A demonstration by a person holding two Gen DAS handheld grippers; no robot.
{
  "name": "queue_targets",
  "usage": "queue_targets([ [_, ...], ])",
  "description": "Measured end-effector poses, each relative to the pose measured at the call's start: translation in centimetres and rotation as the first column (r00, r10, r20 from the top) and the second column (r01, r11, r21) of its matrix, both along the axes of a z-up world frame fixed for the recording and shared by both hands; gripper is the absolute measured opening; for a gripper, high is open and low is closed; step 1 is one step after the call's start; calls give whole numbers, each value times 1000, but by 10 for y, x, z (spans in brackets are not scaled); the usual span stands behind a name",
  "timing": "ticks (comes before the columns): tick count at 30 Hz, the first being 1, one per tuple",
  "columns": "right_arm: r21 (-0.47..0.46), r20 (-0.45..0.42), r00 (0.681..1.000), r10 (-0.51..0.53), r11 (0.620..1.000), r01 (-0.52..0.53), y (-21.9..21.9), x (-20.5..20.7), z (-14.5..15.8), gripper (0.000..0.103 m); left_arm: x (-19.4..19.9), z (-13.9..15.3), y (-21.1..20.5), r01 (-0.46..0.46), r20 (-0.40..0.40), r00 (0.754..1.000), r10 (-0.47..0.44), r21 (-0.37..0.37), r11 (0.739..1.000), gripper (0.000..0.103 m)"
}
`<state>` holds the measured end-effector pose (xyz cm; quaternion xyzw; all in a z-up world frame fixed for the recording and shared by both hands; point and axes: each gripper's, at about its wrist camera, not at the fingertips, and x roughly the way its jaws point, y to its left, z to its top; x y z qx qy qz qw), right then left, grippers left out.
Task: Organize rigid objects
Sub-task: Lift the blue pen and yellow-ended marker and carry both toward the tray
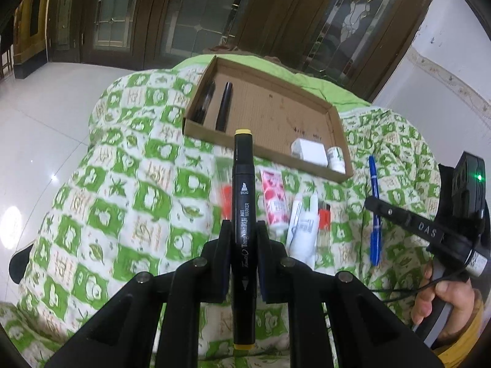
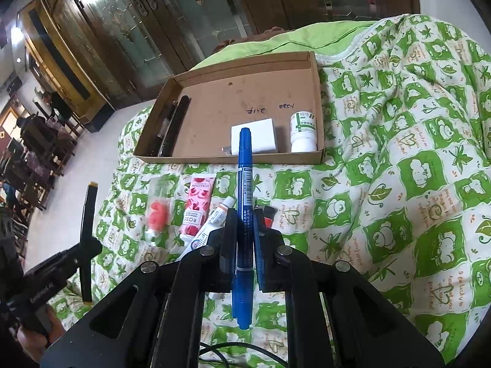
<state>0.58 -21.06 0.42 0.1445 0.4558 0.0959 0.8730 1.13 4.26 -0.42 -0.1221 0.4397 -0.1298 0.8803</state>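
My left gripper (image 1: 244, 230) is shut on a black art marker (image 1: 243, 184) with yellow ends, held above the quilt in front of the cardboard tray (image 1: 337, 132). My right gripper (image 2: 245, 217) is shut on a blue marker pen (image 2: 244, 178), also held above the quilt short of the tray (image 2: 316, 70). The tray holds two black pens (image 2: 172, 125) at its left, a white charger block (image 2: 260, 135) and a small white bottle (image 2: 303, 132) at its right. Each gripper shows in the other's view: the right (image 1: 376, 205), the left (image 2: 89, 245).
On the green-and-white quilt (image 2: 399, 153) before the tray lie a clear packet with red pieces (image 2: 158, 211), a pink rose cream tube (image 2: 196, 205), a white tube (image 2: 211, 227) and a small red-capped item (image 1: 323, 224). Wooden glass doors stand behind; tiled floor lies left.
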Motion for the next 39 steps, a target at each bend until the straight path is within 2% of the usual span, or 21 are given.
queue_targets([
  [7, 58, -2, 1000, 10, 998, -10, -1, 2, 1, 9, 17, 4, -8, 20, 16, 1000, -20, -2, 1000, 13],
  [21, 93, -12, 1000, 14, 996, -13, -1, 5, 0, 9, 41, 6, -25, 38, 38, 999, -38, -2, 999, 13],
  [32, 97, -23, 1000, 14, 995, -11, -2, 7, -1, 9, 52, -1, -36, 4, 79, 997, -14, 120, 993, 13],
  [39, 97, -27, 1000, -7, 995, 10, -8, 11, -2, 9, 63, 0, -45, -11, 135, 991, -21, 226, 974, 13],
])
